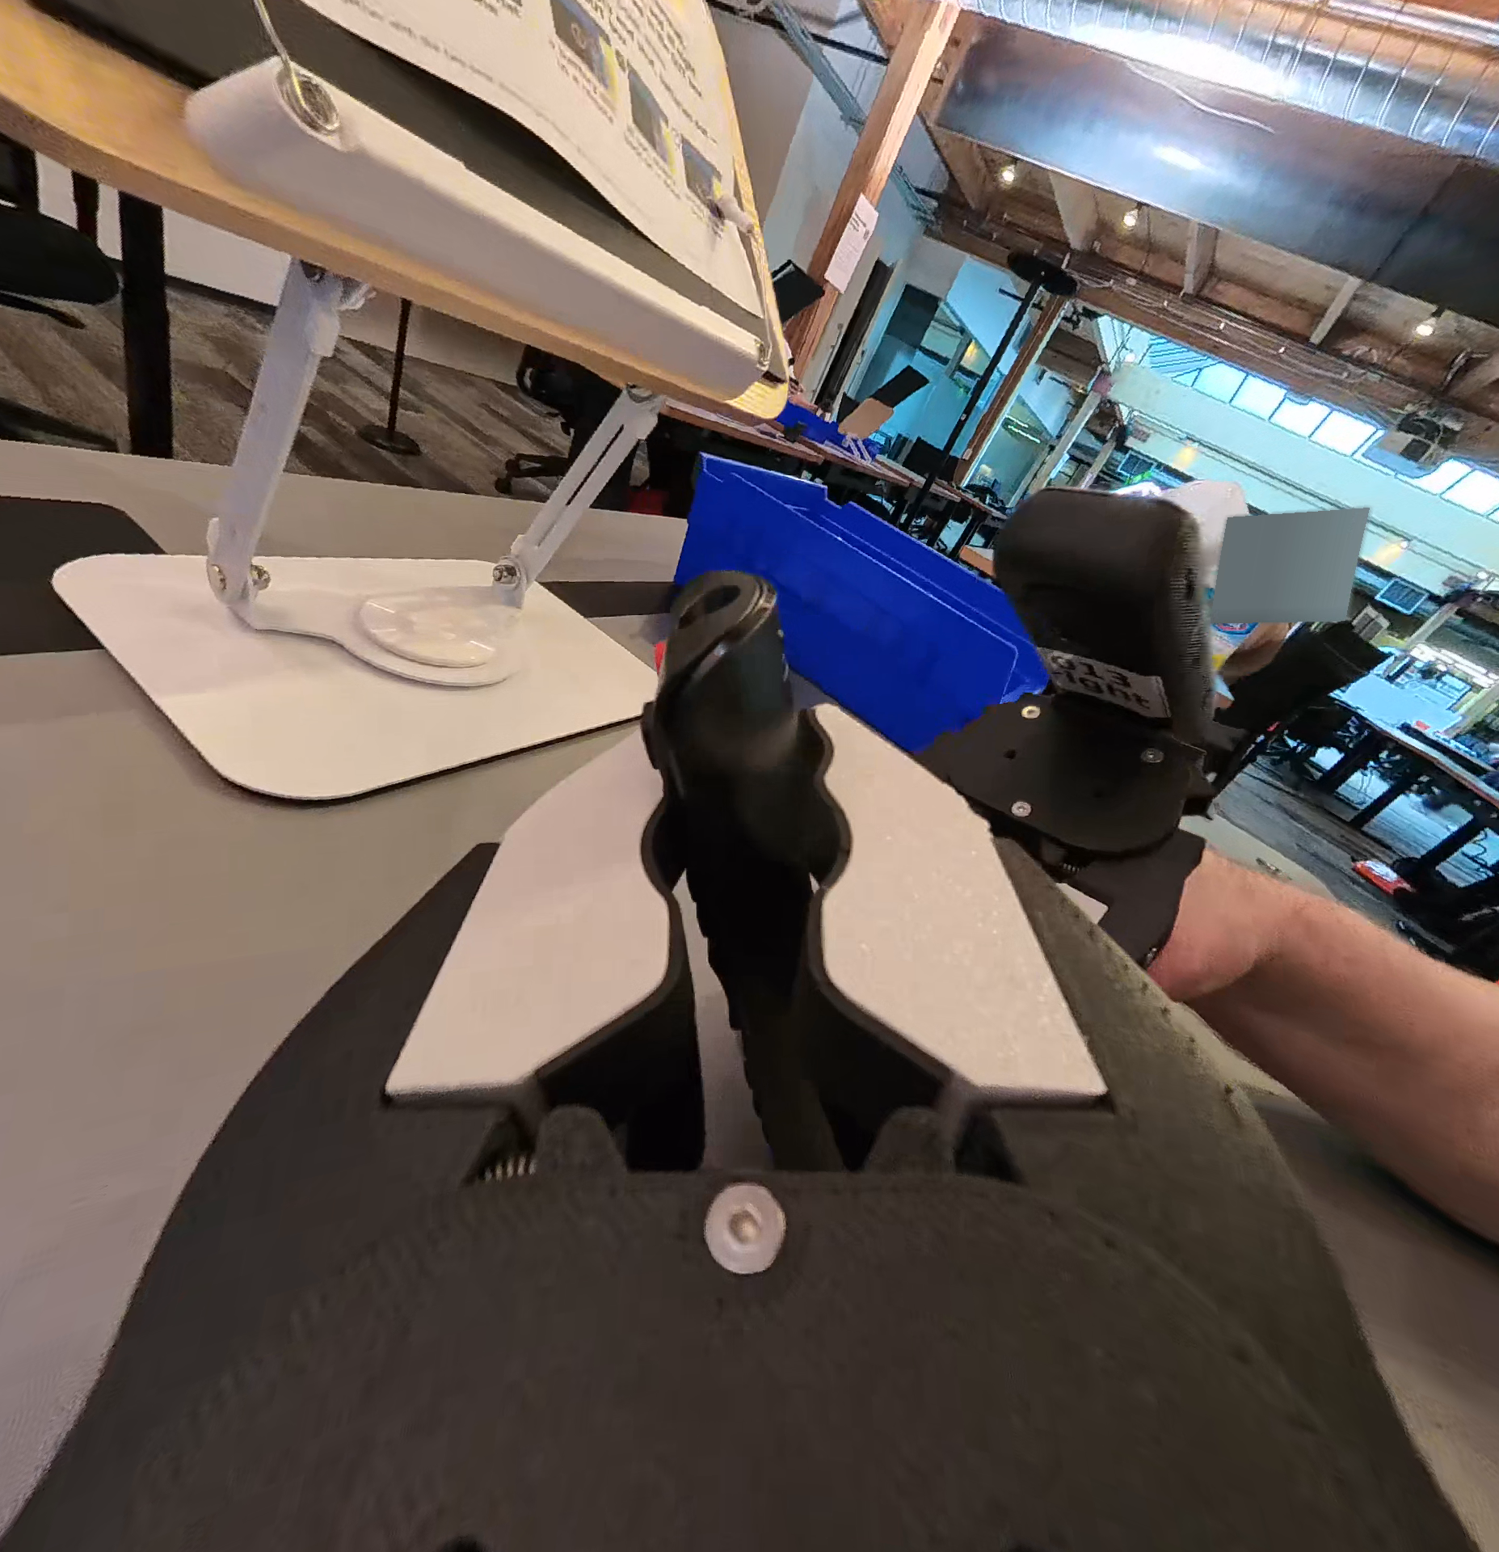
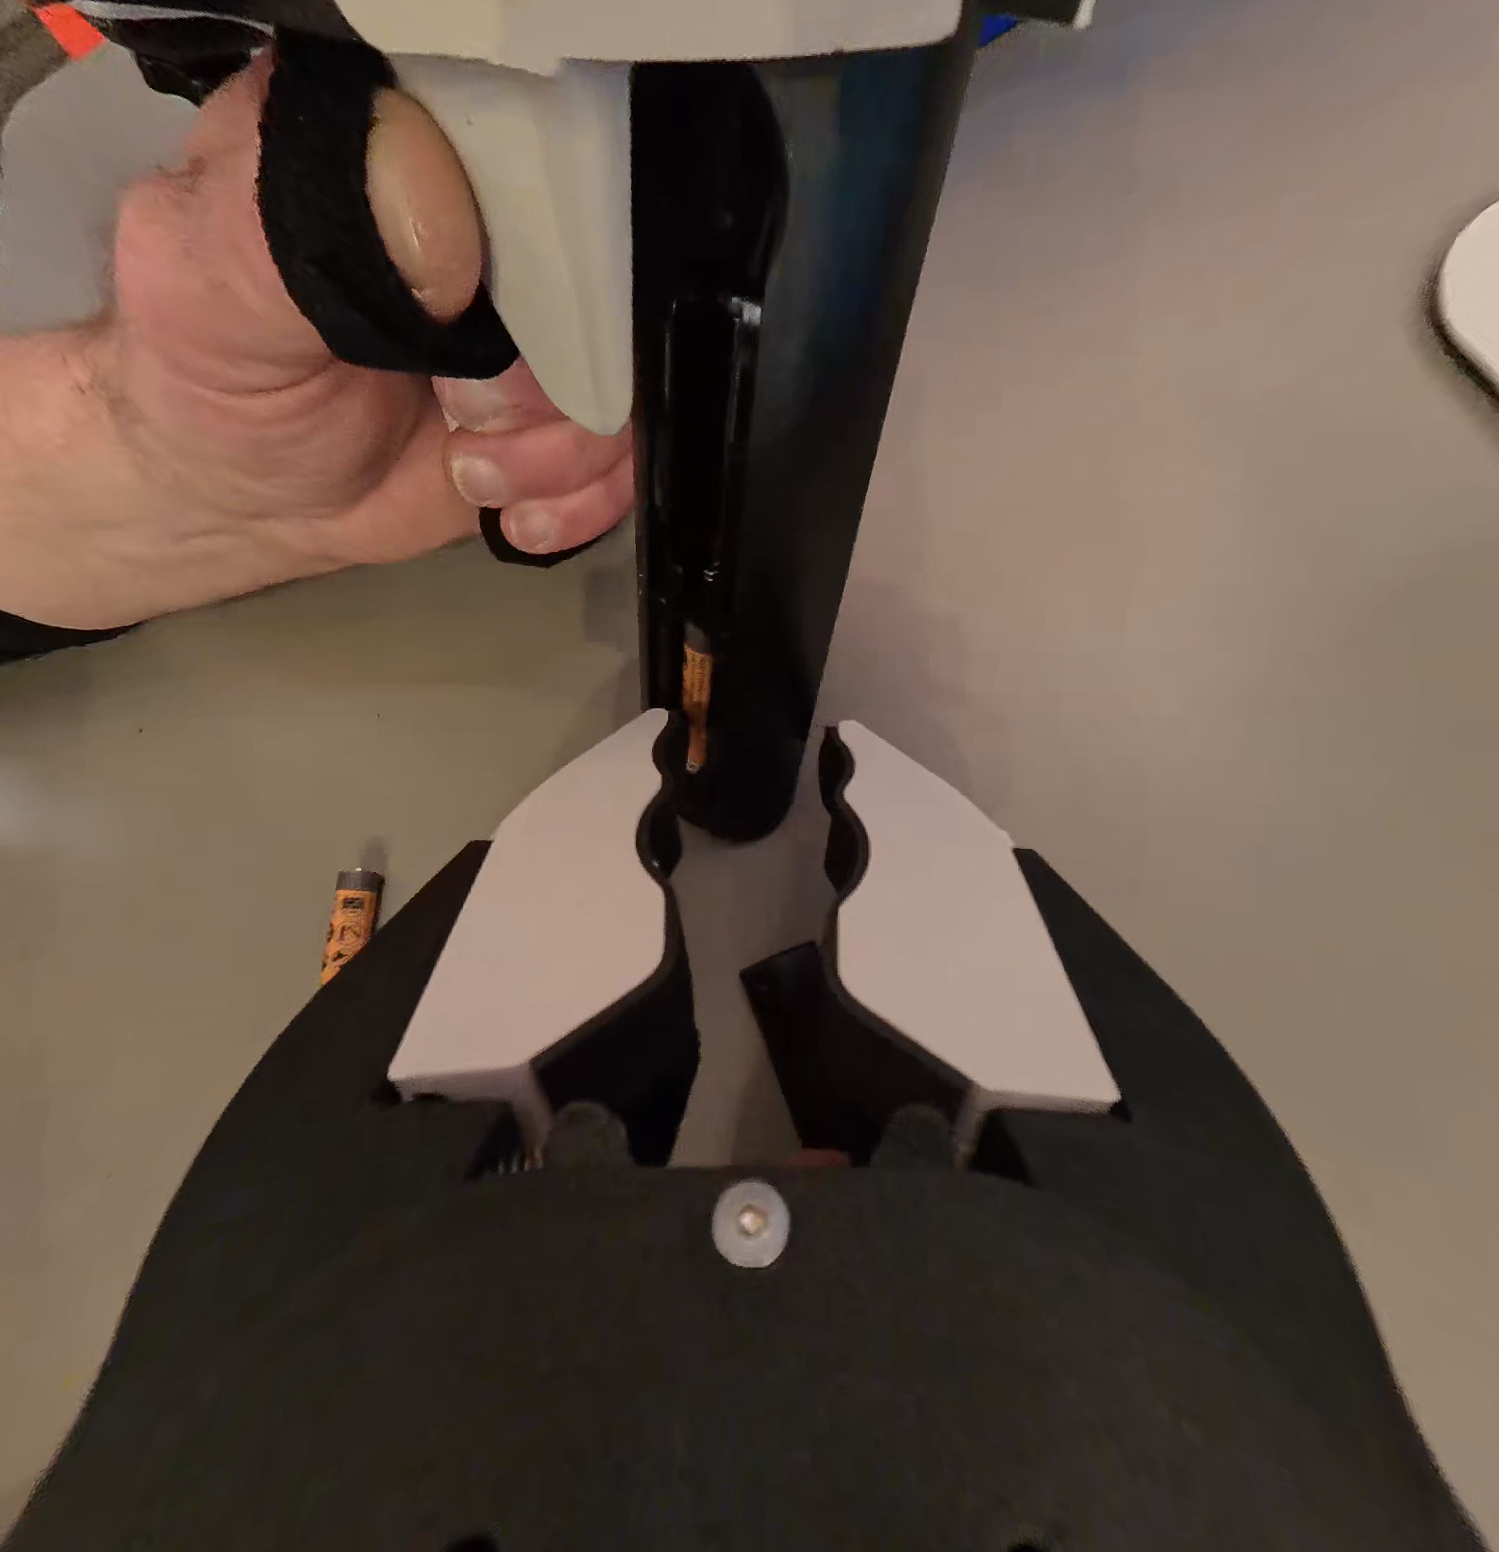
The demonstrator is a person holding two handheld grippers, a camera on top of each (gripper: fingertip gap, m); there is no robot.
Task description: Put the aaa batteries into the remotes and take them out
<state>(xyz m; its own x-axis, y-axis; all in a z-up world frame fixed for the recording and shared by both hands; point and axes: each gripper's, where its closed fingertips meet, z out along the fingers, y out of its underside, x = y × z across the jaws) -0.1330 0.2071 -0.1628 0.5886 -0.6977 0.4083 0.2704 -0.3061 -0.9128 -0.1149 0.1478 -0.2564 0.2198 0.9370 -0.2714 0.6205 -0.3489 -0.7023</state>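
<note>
My left gripper (image 1: 741, 806) squeezes the black remote (image 1: 729, 697). My right gripper (image 2: 750, 785) is spread wide around its end, one battery (image 2: 695, 697) inside. Another battery (image 2: 351, 924) lies on the bare grey table (image 2: 1149, 672).

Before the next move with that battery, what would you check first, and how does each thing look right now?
1. Left gripper clamped on the black remote: ok.
2. Battery bay uncovered and facing the right gripper: ok.
3. Orange battery in the bay fully seated: cannot tell.
4. Right gripper open with nothing in it: ok.
5. Spare battery lying on the grey table within view: ok.
6. Black piece below the right gripper is the bay cover: cannot tell.
</note>
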